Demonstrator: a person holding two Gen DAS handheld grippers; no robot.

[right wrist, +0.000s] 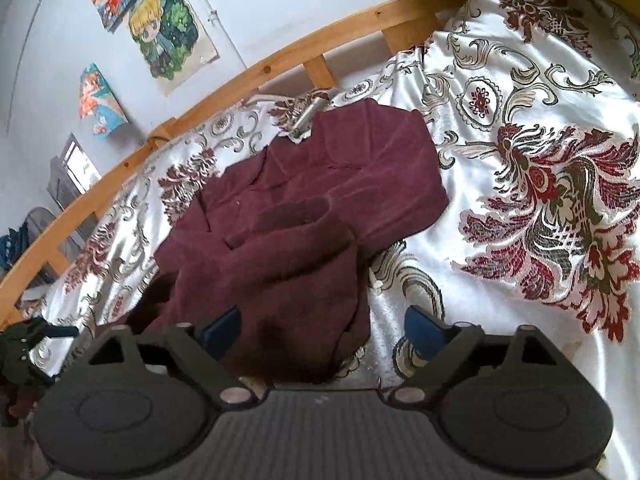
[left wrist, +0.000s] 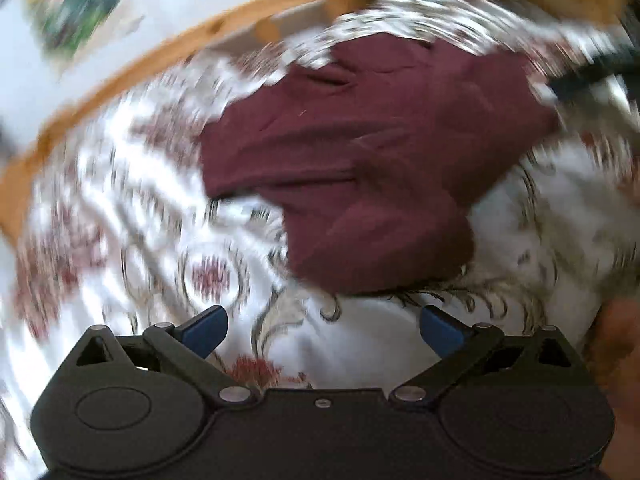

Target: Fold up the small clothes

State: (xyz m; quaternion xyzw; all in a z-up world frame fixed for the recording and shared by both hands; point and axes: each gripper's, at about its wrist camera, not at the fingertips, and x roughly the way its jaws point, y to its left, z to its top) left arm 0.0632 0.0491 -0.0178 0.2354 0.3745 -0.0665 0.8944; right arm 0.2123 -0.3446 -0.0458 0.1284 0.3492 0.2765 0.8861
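My left claw (left wrist: 323, 330) and right claw (right wrist: 322, 330) both hang spread wide, holding nothing. The maroon garment (right wrist: 288, 216) lies rumpled mid-frame on the floral bedspread (right wrist: 520, 160). It looks soft, light and floppy; I'd pinch a flat outer edge.

The patterned white satin bedspread (left wrist: 120, 200) is smeared by blur in the left wrist view, and the crumpled maroon garment's (right wrist: 280, 248) near edge is hidden behind the right gripper body.

There is one dark red soft cloth garment (right wrist: 304, 216) in a heap. It lies on one white shiny bed cover with red flowers (right wrist: 520, 184). One long wooden bed rail (right wrist: 248, 76) runs behind. Four bright cartoon pictures (right wrist: 168, 28) hang on the far wall.
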